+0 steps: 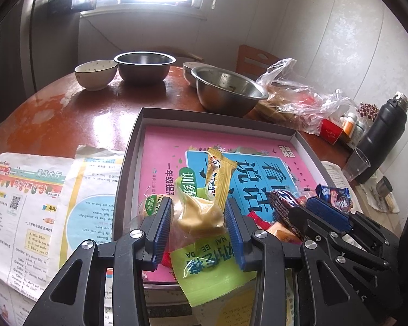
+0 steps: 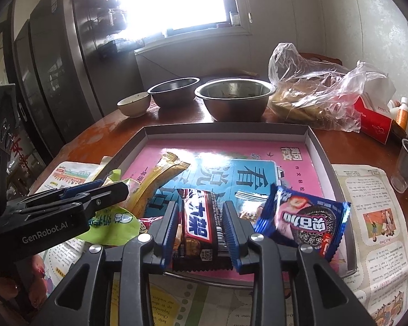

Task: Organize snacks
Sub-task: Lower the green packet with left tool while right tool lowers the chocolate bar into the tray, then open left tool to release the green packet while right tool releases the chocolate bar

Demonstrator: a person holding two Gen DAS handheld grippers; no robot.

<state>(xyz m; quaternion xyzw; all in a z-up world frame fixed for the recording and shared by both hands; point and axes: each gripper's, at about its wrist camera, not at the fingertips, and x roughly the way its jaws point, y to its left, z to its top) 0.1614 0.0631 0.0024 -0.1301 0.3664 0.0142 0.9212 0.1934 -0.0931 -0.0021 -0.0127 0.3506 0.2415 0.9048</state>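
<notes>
The chocolate bar (image 2: 201, 228) lies at the tray's (image 2: 225, 131) near edge, between the right gripper (image 2: 200, 233) pads, which look to be just letting go of it. Beside it, the left gripper (image 1: 198, 231) clasps a clear bag of yellow snack (image 1: 198, 214) above the same near edge. A blue cookie packet (image 2: 304, 222) rests just right of the bar. The step appears to be setting snacks into the tray on the table (image 2: 108, 133); next, free both and back away cleanly
</notes>
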